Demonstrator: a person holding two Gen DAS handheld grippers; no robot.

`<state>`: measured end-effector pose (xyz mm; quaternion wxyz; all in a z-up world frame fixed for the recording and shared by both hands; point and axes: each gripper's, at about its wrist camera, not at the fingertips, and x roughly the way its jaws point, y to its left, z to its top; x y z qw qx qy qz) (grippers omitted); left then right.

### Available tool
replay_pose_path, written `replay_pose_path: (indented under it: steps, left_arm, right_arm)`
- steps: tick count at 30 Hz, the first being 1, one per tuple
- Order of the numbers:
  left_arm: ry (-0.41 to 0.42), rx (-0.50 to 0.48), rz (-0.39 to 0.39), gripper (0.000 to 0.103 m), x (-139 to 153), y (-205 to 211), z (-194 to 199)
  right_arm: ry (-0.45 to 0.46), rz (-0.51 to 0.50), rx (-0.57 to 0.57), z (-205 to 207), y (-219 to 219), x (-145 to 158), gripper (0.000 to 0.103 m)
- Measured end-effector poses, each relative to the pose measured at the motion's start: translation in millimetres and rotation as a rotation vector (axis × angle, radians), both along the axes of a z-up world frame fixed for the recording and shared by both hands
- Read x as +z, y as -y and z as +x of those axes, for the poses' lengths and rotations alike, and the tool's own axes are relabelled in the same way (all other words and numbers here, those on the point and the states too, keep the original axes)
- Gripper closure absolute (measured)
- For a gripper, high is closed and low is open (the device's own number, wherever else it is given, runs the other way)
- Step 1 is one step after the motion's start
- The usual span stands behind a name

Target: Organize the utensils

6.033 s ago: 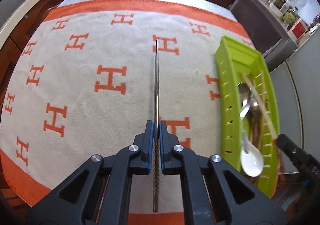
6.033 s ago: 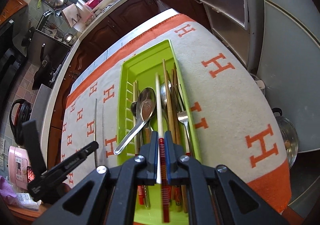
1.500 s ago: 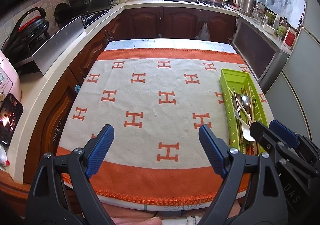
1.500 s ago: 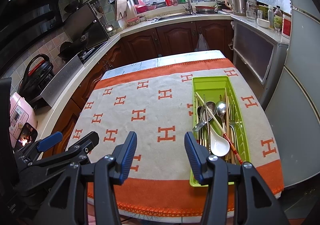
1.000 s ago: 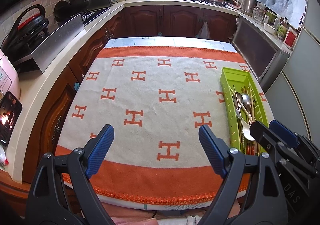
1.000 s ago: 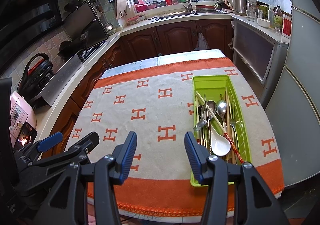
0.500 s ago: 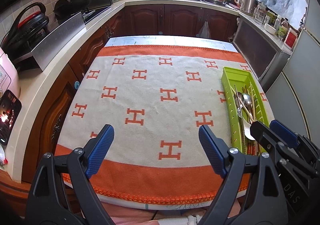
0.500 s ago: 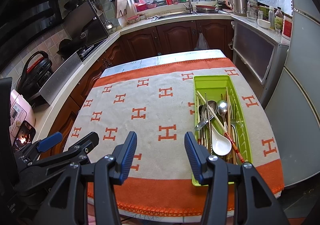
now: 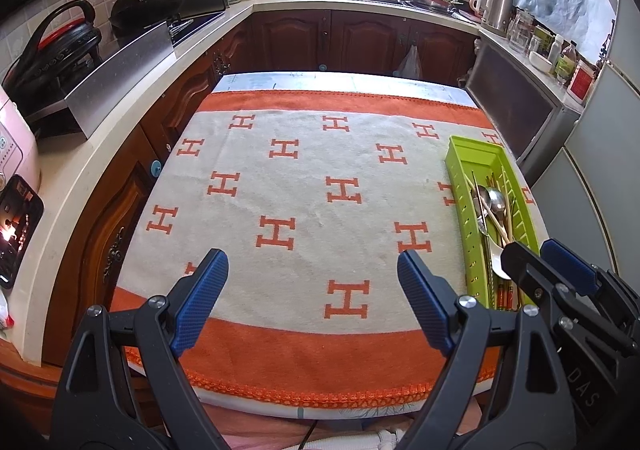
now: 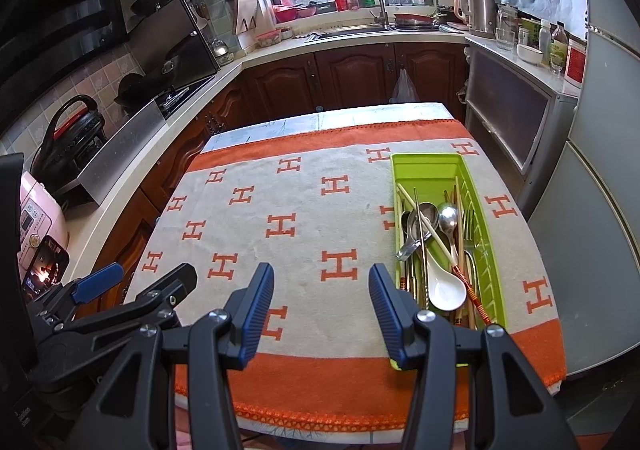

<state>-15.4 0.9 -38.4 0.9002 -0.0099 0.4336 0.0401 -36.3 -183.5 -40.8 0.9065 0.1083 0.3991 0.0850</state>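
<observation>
- The green tray (image 10: 486,250) is seen on the right side of the blanket (image 10: 304,217), its long axis running near to far, nearer the right tongs (image 10: 321,308) than the left tongs (image 9: 312,296)
- Both tongs are held wide and empty
- Spoons (image 10: 447,217), chopsticks (image 10: 434,234), a fork (image 10: 472,219) and a white ladle spoon (image 10: 447,290) are gathered lengthwise in the tray; none is left on the blanket

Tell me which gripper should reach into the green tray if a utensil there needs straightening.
Right, probably. The right gripper hangs open and empty with one finger beside the near end of the green tray, by the white spoon. The left gripper, also open and empty, faces bare cloth further from the tray.
</observation>
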Motion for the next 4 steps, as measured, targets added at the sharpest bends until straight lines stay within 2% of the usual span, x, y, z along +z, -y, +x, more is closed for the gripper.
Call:
replay_pose_path:
  steps: [4]
  left_arm:
    - [-0.008,0.003,-0.011,0.018,-1.5,-5.4,-0.4]
  right_arm:
    - [-0.007,-0.012,0.005,-1.1,1.7,-1.6,0.053]
